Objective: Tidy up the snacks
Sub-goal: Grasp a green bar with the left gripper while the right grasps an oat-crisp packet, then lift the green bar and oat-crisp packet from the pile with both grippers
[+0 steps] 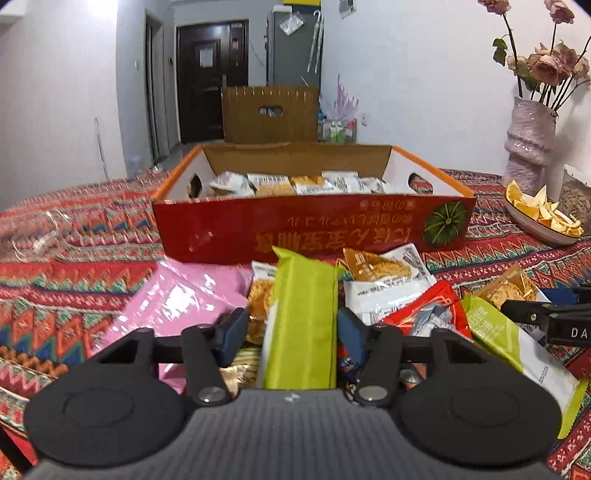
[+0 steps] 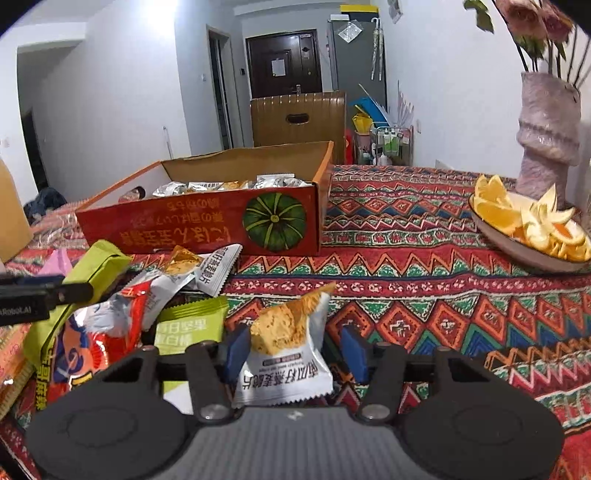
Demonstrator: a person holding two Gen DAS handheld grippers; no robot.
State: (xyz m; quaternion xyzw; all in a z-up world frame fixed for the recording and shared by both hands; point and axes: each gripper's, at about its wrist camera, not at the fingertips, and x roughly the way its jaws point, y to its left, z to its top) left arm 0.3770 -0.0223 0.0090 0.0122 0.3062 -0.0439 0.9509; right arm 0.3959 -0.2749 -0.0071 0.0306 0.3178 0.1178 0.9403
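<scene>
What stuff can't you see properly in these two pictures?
- Snacks deep in the red box, both views: its front wall hides all but the top packets.
- Bottom end of the long green packet, left view: the left gripper covers it.
- Pink flowers, right view: cut off by the top edge.
- Door notice: too small to read.

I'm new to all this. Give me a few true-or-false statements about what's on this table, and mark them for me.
1. The red box already holds snack packets. True.
2. The left tool has a pink bag between its fingers. False: a lime-green packet lies between them; the pink bag lies beside.
3. The right tool straddles a white packet picturing a golden biscuit. True.
4. The dish by the vase holds grapes. False: it holds orange wedges and peel.
</scene>
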